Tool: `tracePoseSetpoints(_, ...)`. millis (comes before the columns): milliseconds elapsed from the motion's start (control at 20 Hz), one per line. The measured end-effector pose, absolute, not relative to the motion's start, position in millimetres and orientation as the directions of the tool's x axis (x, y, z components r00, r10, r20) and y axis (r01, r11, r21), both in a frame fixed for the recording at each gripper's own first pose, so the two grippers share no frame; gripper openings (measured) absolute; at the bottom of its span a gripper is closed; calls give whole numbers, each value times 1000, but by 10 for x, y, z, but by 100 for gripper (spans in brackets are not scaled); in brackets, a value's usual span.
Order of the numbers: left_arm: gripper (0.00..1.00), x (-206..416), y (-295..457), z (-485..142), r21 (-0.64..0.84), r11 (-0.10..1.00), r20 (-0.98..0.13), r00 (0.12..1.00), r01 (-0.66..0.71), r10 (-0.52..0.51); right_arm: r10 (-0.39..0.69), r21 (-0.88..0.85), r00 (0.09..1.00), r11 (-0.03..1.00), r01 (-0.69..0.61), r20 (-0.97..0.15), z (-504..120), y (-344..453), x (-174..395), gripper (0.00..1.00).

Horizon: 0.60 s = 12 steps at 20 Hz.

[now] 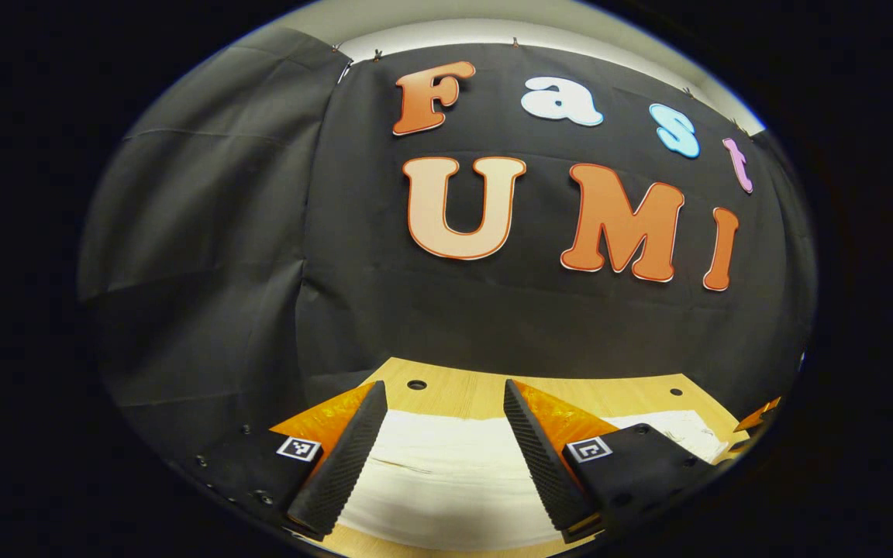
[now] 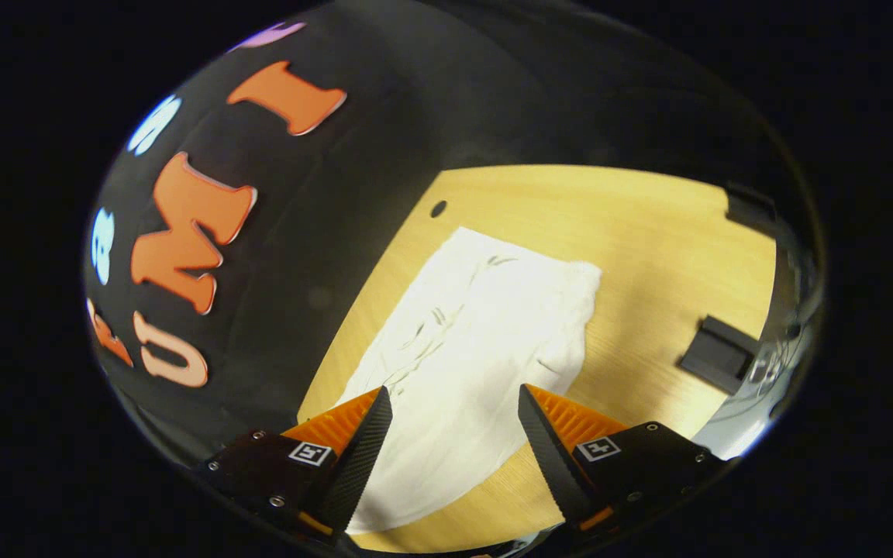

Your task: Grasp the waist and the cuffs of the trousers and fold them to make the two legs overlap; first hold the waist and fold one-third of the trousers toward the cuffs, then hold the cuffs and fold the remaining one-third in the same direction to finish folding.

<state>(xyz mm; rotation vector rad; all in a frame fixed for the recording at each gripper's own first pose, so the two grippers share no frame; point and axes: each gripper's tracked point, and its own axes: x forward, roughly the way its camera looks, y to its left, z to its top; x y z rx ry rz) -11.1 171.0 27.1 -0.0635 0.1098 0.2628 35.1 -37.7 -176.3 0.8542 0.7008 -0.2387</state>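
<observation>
Left gripper (image 1: 446, 434): the fingers are held spread apart above the white trousers (image 1: 446, 473), and nothing is pinched between them; bright cloth is seen in the gap.
Right gripper (image 2: 454, 434): the fingers are likewise held wide apart, with nothing gripped; the near part of the trousers (image 2: 470, 349) is seen between and beyond them.
Trousers in the left gripper view: only a flat white band is seen close under the fingers, with a faint crease line across it; a further pale patch is seen to the right behind the right-hand finger.
Trousers in the right gripper view: the whole garment is laid out on the table (image 2: 648, 232), stretched from the near edge towards the far corner, with wrinkles along its left side and a rumpled edge at its far right end. Which end is the waist cannot be told.
Other gripper (image 1: 760, 415): a small part of it is seen at the right edge of the left gripper view, beside the pale patch.
Table in the left gripper view: the light wooden table (image 1: 477, 391) is seen beyond the cloth, with a round hole (image 1: 416, 384) near its far edge.
Table in the right gripper view: a hole (image 2: 438, 208) is seen at the far left, and a dark bracket (image 2: 718, 353) is set on the wood, well apart from the trousers.
Room: the black cloth wall (image 1: 260, 232) is hung behind the table.
</observation>
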Motion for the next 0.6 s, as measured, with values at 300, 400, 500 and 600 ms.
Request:
tracePoseSetpoints(300, 99, -89, 1776, 190, -47, 955, -136, 949, -291, 283, 65, 579, 645, 516, 631, -761, -2317, -696, 237, 99)
tracePoseSetpoints(400, 99, -91, 1787, 173, -44, 953, -142, 946, -300, 292, 75, 570, 622, 497, 654, -779, -2438, -709, 232, 99)
tracePoseSetpoints(500, 99, -87, 1807, 143, -36, 950, -152, 941, -311, 302, 83, 561, 603, 484, 672, -793, -2500, -705, 259, 99)
tracePoseSetpoints(600, 99, -88, 1824, 115, -37, 947, -160, 937, -320, 310, 94, 563, 594, 467, 682, -799, -2527, -685, 312, 100)
